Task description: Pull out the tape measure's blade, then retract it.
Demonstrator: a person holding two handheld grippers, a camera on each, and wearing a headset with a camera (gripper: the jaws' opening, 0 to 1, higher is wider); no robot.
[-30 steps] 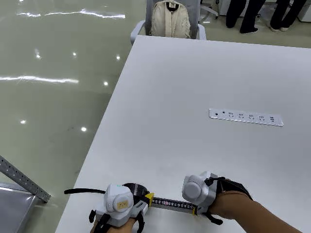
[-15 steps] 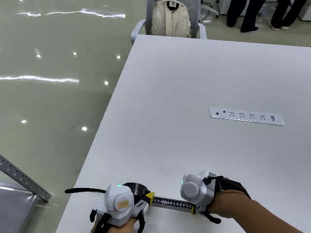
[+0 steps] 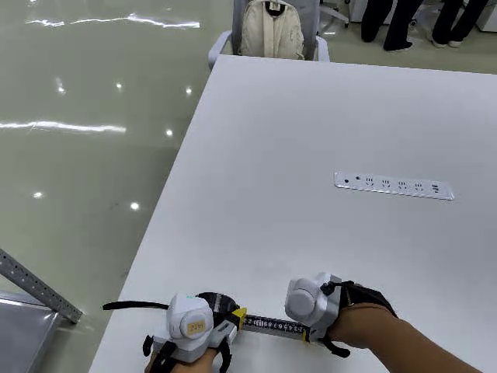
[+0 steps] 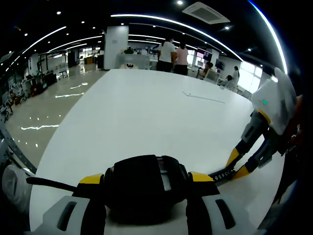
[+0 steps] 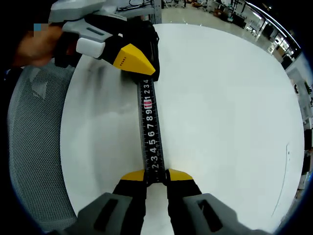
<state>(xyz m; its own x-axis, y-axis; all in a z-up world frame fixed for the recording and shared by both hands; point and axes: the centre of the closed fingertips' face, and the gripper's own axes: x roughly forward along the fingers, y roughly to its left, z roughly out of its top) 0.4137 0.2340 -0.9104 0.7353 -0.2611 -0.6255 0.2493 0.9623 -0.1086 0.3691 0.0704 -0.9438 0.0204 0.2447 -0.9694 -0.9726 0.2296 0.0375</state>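
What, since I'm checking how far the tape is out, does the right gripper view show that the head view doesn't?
Right gripper view: readable numerals on the blade, right gripper shut on its end. Head view: a power strip, a chair holding a cream backpack, people's legs. Both: left gripper holding the tape measure case, blade out across the white table.

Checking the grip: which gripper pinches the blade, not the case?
The right gripper, its yellow tips shut on the blade near its end; the left gripper clamps the black case instead.
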